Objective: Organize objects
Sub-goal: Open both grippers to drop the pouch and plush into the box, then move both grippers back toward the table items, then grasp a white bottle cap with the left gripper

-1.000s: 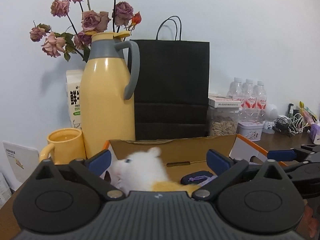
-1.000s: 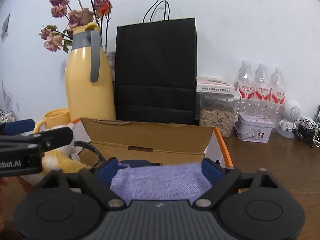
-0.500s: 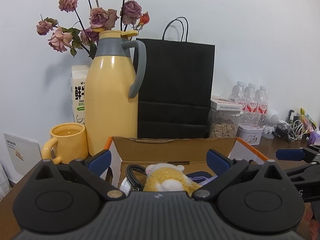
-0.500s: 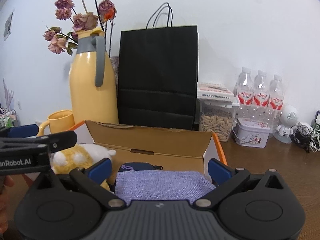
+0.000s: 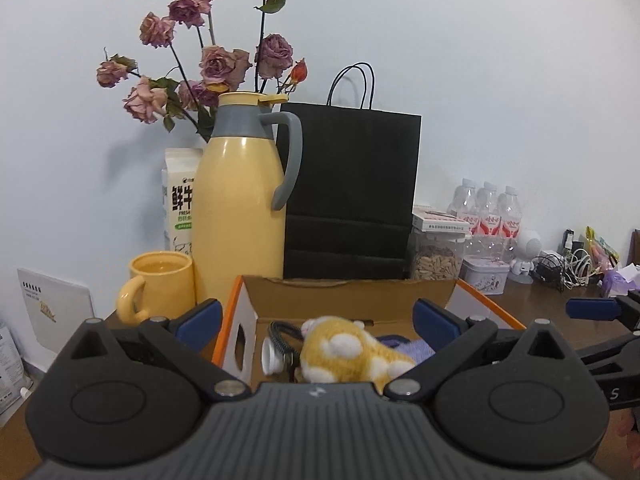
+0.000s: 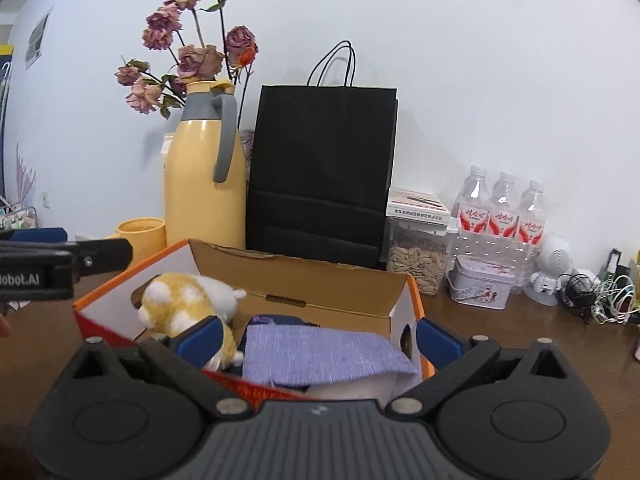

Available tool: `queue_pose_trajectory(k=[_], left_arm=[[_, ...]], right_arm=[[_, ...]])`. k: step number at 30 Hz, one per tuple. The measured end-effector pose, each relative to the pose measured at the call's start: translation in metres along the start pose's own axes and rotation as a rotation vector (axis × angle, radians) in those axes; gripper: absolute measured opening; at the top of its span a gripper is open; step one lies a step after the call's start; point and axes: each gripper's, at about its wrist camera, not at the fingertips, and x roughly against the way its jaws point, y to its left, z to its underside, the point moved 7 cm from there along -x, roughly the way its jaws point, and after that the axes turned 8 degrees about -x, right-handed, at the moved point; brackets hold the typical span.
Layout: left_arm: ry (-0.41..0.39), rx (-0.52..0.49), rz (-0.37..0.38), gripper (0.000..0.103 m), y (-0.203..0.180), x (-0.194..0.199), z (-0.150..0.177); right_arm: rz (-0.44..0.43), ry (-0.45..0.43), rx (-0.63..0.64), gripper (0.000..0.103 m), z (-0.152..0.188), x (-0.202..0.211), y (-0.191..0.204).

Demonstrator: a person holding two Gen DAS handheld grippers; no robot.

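Observation:
An open cardboard box with orange edges stands in front of both grippers. A yellow-and-white plush toy lies inside it at the left, next to a black cable. A folded purple cloth covers the right part of the box, over a dark blue pouch. My left gripper is open, with its pads wide of the toy. My right gripper is open above the cloth and does not touch it. The plush toy leans on the box's left wall. The left gripper shows at the left edge.
Behind the box stand a yellow thermos jug, a yellow mug, a milk carton and a black paper bag. A seed jar, water bottles, a tin and tangled cables fill the right.
The plush toy has dropped from between the left fingers into the box. The right jaws opened off the purple cloth. Both grippers have drawn back and risen from the box.

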Motion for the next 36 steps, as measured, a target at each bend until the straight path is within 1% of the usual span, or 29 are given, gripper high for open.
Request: queue_pose_trajectory(k=[7,15,23,28,36], left_arm=[[0.024,-0.023,0.024,0.103,0.0,0.035,0.013],[0.101,-0.04,0.03,0.103,-0.001,0.058,0.036],[0.168,-0.046,0.047,0.103,-0.007,0.075,0.06],[0.208,-0.052,0.059,0.103,-0.011,0.08,0.074],[0.273,-0.071,0.089,0.103,-0.024,0.081,0.094]], right_arm=[[-0.007,0.002,-0.008,0.103,0.019,0.037,-0.002],[-0.012,0.041,-0.029,0.103,0.047,0.069,-0.004],[-0.019,0.098,-0.046,0.103,0.079,0.082,-0.002],[-0.017,0.132,-0.048,0.103,0.095,0.083,-0.001],[-0.008,0.152,-0.054,0.103,0.108,0.082,-0.003]])
